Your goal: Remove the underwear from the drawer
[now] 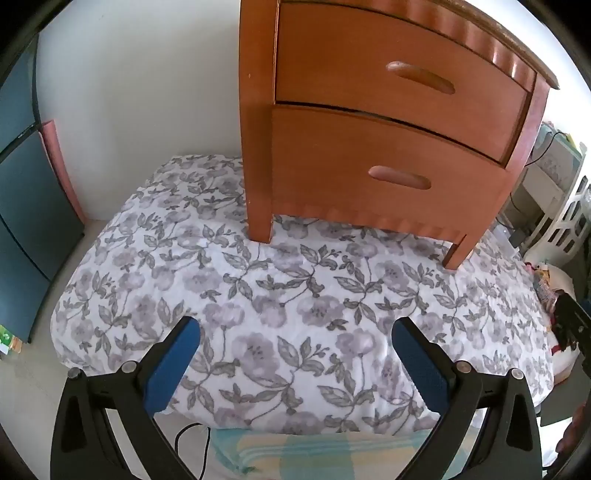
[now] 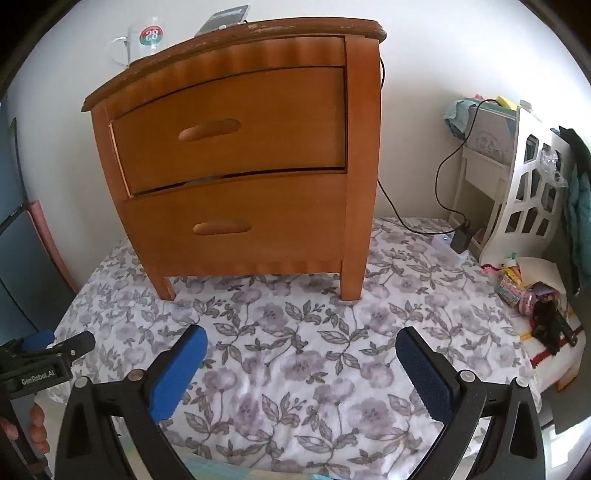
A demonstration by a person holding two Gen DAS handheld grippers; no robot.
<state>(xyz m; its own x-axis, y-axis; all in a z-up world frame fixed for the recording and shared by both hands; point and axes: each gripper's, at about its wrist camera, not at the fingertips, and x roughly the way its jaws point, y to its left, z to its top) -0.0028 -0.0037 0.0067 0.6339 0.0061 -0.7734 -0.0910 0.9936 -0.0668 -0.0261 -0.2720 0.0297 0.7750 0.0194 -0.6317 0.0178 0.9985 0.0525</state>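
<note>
A wooden nightstand [image 2: 236, 155] with two drawers stands on a floral bedspread [image 2: 295, 350]. The upper drawer [image 2: 229, 129] sits shut. The lower drawer [image 2: 236, 225] is pushed in, with a thin gap above it where something pale shows. No underwear is clearly visible. My right gripper [image 2: 297, 341] hovers open over the spread in front of the nightstand, nothing between its blue pads [image 2: 177, 373]. My left gripper [image 1: 295, 332] is also open and empty, lower left of the nightstand [image 1: 388, 122]; it also shows at the left edge of the right wrist view as the left gripper [image 2: 48, 343].
A glass mug [image 2: 142, 40] and a phone [image 2: 225, 18] rest on the nightstand top. A black cable [image 2: 439, 177] runs to a charger on the spread. A white shelf unit [image 2: 524, 188] and scattered clutter [image 2: 532, 295] stand at right. A dark panel [image 1: 22, 206] lies left.
</note>
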